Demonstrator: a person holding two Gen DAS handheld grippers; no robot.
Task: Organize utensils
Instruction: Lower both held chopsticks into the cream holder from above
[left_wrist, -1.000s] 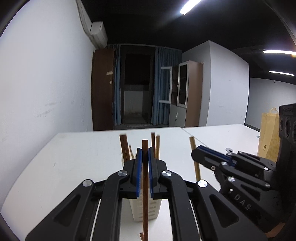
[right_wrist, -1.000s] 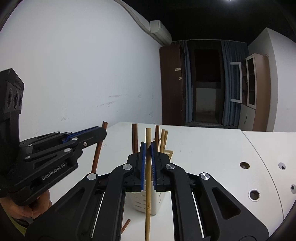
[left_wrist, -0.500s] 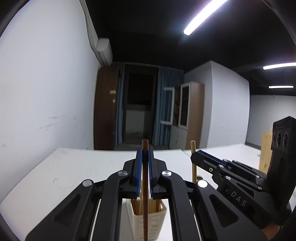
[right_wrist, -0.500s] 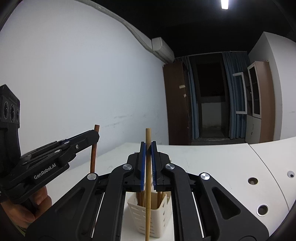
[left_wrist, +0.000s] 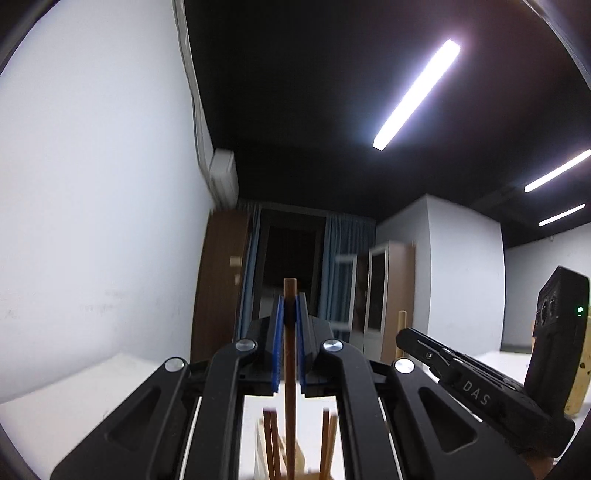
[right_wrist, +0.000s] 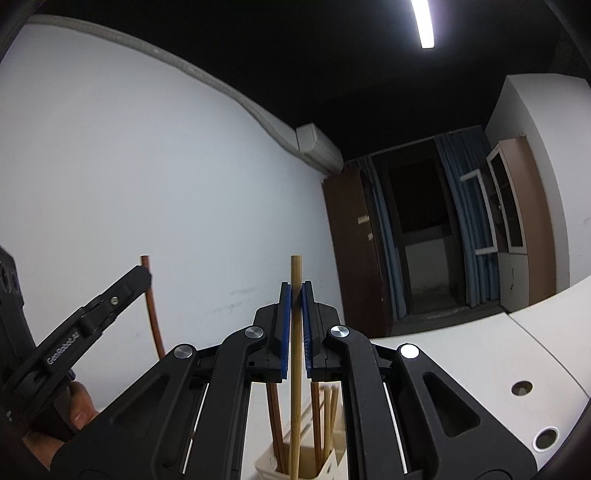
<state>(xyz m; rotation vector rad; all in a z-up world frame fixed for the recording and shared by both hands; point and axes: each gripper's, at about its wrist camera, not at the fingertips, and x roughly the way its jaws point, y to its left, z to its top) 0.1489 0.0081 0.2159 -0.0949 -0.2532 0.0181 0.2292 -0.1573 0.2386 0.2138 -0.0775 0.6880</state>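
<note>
In the left wrist view my left gripper (left_wrist: 290, 300) is shut on a dark brown chopstick (left_wrist: 290, 373) that stands upright between the blue pads. Below it the cream utensil holder (left_wrist: 301, 459) holds several chopsticks. My right gripper (right_wrist: 296, 291) is shut on a pale bamboo chopstick (right_wrist: 296, 350), also upright, above the same holder (right_wrist: 334, 469). Each gripper shows in the other's view: the right gripper (left_wrist: 443, 356) at the right, the left gripper (right_wrist: 110, 301) at the left with its brown chopstick (right_wrist: 152, 317). Both chopsticks' lower ends are hidden at the frame bottoms.
The white table (right_wrist: 472, 365) has round holes (right_wrist: 521, 387) at the right. A person's hand (right_wrist: 75, 411) holds the left gripper. A brown paper bag (left_wrist: 580, 380) stands at the far right. A white wall runs along the left, cabinets and curtains at the back.
Both grippers have tipped upward and risen a little, each keeping its chopstick. The holder has slid from mid-frame to the bottom edge of both views, and the ceiling now fills the top.
</note>
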